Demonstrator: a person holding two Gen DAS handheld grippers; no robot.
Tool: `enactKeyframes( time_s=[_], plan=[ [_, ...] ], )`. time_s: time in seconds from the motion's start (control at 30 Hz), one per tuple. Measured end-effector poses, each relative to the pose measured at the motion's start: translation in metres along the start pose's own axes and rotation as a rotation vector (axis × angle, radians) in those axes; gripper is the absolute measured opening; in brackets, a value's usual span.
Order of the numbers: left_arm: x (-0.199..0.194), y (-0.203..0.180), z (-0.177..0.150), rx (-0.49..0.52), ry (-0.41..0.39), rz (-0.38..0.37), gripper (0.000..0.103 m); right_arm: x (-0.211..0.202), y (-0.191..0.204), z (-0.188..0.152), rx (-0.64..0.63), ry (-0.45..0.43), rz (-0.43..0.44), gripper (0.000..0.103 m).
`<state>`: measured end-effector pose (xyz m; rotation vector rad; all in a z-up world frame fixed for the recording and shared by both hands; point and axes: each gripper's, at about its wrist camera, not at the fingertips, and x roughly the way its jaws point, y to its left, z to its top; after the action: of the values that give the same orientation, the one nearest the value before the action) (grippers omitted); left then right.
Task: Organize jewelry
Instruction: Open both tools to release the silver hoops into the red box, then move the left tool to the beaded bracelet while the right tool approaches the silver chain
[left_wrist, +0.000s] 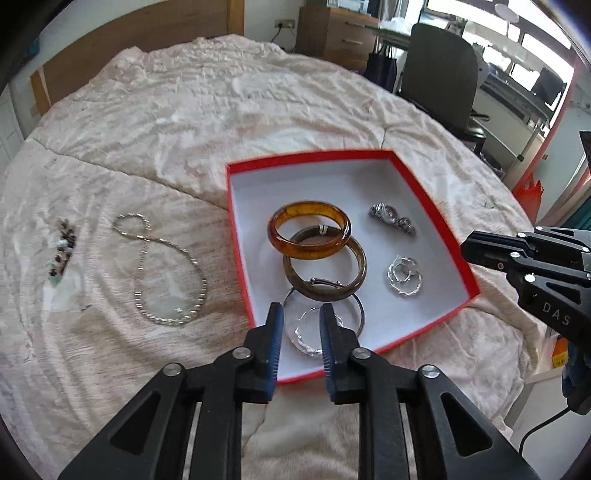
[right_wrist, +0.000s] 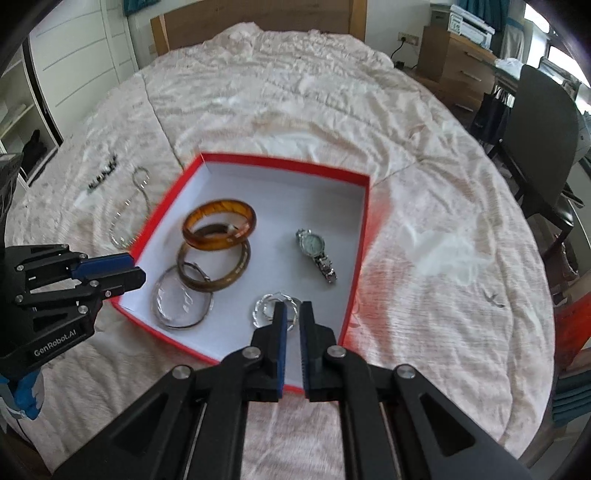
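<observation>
A red box (left_wrist: 236, 206) with a white floor lies on the bed. In it are an amber bangle (left_wrist: 275, 229), an olive bangle (left_wrist: 356, 258), a thin silver bangle (left_wrist: 362, 314), a clear bracelet (left_wrist: 303, 347), a watch (left_wrist: 393, 218) and silver hoop earrings (left_wrist: 404, 277). My left gripper (left_wrist: 301, 310) hangs open above the clear bracelet with nothing between its pads. My right gripper (right_wrist: 293, 308) hovers above the earrings (right_wrist: 264, 306), its jaws only slightly apart and empty. Each gripper shows in the other view, the left gripper (right_wrist: 135, 266) at the box's left corner.
On the pink bedspread left of the box lie a silver chain necklace (left_wrist: 201, 280) and a dark beaded piece (left_wrist: 64, 243). A dark chair (left_wrist: 439, 74) and a wooden dresser (left_wrist: 332, 33) stand beyond the bed's right side. A wooden headboard (right_wrist: 258, 14) is at the far end.
</observation>
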<state>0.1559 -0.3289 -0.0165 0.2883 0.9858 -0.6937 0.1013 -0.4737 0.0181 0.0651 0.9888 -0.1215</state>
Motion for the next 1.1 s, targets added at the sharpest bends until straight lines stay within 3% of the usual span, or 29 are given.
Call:
enactKeyframes(
  time_s=[0.2, 0.33, 0.77, 1.03, 1.1],
  plan=[
    [-0.042, 0.01, -0.011, -0.018, -0.056, 0.023, 0.025, -0.037, 0.013, 0.0, 0.016, -0.06, -0.001, 0.012],
    [-0.07, 0.018, -0.023, -0.031, -0.091, 0.043, 0.027, -0.061, 0.027, -0.003, 0.017, -0.101, 0.0, 0.023],
    [-0.154, 0.061, -0.079, -0.115, -0.192, 0.119, 0.028, -0.124, 0.072, -0.017, 0.009, -0.211, 0.035, 0.024],
    [-0.193, 0.115, -0.114, -0.208, -0.208, 0.208, 0.029, -0.143, 0.092, -0.015, -0.008, -0.248, 0.054, 0.026],
    [-0.198, 0.128, -0.118, -0.233, -0.209, 0.236, 0.034, -0.144, 0.096, -0.013, -0.006, -0.254, 0.064, 0.027]
  ],
)
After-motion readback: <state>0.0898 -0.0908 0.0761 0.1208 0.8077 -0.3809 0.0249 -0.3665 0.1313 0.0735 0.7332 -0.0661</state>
